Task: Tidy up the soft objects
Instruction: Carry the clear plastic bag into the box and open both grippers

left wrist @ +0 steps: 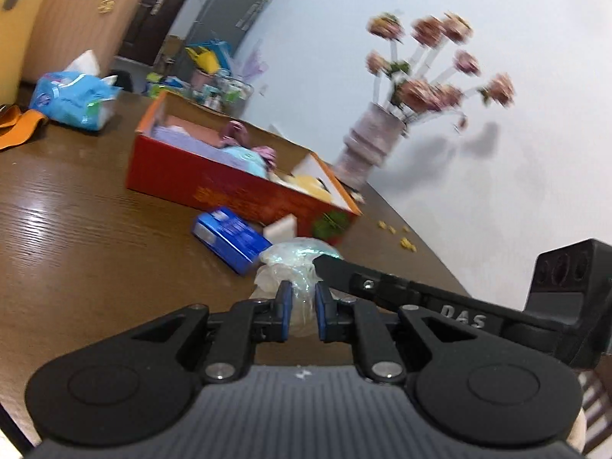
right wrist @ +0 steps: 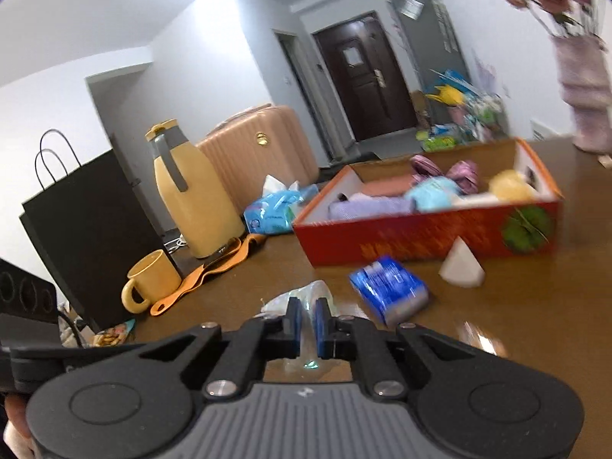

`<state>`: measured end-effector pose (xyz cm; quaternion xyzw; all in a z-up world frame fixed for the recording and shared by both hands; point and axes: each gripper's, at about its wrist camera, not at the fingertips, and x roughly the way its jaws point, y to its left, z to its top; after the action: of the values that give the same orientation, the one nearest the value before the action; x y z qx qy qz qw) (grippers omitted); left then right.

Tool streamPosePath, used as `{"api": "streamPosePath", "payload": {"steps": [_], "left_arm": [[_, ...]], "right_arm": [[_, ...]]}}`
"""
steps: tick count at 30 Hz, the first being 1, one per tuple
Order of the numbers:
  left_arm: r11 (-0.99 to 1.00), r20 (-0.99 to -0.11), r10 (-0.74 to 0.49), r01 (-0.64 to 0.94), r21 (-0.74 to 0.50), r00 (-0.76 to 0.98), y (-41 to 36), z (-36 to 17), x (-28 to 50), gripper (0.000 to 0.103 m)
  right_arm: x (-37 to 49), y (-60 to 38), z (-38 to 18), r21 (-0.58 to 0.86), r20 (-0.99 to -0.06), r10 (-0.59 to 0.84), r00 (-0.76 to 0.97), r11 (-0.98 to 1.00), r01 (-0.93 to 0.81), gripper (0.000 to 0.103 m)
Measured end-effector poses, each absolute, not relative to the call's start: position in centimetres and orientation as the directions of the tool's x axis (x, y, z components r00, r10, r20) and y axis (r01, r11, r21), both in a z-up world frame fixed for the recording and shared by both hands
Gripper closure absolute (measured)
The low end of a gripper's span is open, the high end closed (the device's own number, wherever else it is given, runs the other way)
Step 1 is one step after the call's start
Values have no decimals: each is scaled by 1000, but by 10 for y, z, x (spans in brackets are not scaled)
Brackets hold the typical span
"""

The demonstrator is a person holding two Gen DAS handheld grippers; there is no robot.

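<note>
A crumpled clear plastic bag (left wrist: 291,264) lies on the brown table near its front. My left gripper (left wrist: 303,293) is shut on one end of the bag. My right gripper (right wrist: 308,310) is shut on the other end of the bag (right wrist: 306,295), and its finger reaches in from the right in the left wrist view. A red open box (left wrist: 214,183) holds several soft items: purple cloth, a blue bundle, pink pieces, a yellow one. It also shows in the right wrist view (right wrist: 420,229). A blue tissue pack (left wrist: 229,238) (right wrist: 390,293) and a white sponge (left wrist: 281,227) (right wrist: 462,266) lie by the box.
A vase of pink flowers (left wrist: 367,145) stands behind the box by the wall. A blue wipes pack (left wrist: 72,95), an orange strap (right wrist: 214,267), a yellow mug (right wrist: 151,281), a yellow jug (right wrist: 191,199) and a black paper bag (right wrist: 88,233) stand at the table's far side.
</note>
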<state>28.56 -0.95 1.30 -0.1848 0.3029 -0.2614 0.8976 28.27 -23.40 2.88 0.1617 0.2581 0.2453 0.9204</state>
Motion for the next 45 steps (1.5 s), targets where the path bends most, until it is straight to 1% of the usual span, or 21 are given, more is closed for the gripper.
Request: {"api": "streamPosePath", "payload": {"steps": [2, 6, 10, 13, 19, 24, 28, 33, 37, 38, 39, 40, 41, 43, 45], "left_arm": [[797, -457, -584, 368, -479, 671, -22, 19, 279, 90], [792, -439, -597, 407, -455, 672, -41, 28, 266, 90], [768, -414, -626, 431, -474, 660, -49, 37, 271, 90], [752, -395, -643, 444, -488, 656, -51, 47, 292, 91], [754, -393, -642, 450, -479, 658, -55, 77, 372, 91], [787, -441, -608, 428, -445, 660, -57, 83, 439, 91], [815, -502, -575, 396, -424, 646, -58, 71, 490, 91], [838, -605, -544, 336, -431, 581, -60, 28, 545, 91], [865, -693, -502, 283, -415, 518, -60, -10, 568, 91], [865, -704, -502, 275, -421, 502, -59, -18, 571, 91], [865, -695, -502, 294, -408, 514, -59, -20, 570, 90], [866, -693, -501, 305, -397, 519, -60, -20, 568, 90], [866, -691, -500, 302, -398, 523, -59, -19, 567, 90], [865, -687, -502, 301, -402, 524, -57, -19, 567, 85], [871, -688, -492, 292, -396, 534, -53, -15, 564, 72]], "right_arm": [[265, -245, 28, 434, -374, 515, 771, 832, -346, 96], [246, -269, 29, 471, -338, 501, 797, 823, -318, 96], [246, -279, 39, 463, -319, 491, 811, 827, -319, 96], [265, -283, 52, 445, -309, 480, 821, 836, -321, 96], [335, -285, 78, 426, -307, 471, 827, 845, -324, 96], [408, -280, 83, 421, -344, 472, 812, 850, -316, 96], [467, -278, 64, 463, -399, 481, 781, 841, -281, 96], [518, -267, 22, 464, -518, 450, 727, 862, -203, 96], [543, -259, -15, 470, -612, 442, 655, 870, -148, 96], [544, -255, -20, 443, -622, 425, 658, 883, -153, 96], [544, -252, -22, 419, -624, 410, 665, 894, -158, 95], [542, -250, -22, 410, -624, 404, 668, 898, -161, 92], [541, -249, -21, 405, -625, 401, 670, 900, -161, 92], [540, -248, -19, 396, -626, 393, 674, 904, -159, 90], [535, -250, -13, 395, -620, 387, 682, 906, -154, 85]]}}
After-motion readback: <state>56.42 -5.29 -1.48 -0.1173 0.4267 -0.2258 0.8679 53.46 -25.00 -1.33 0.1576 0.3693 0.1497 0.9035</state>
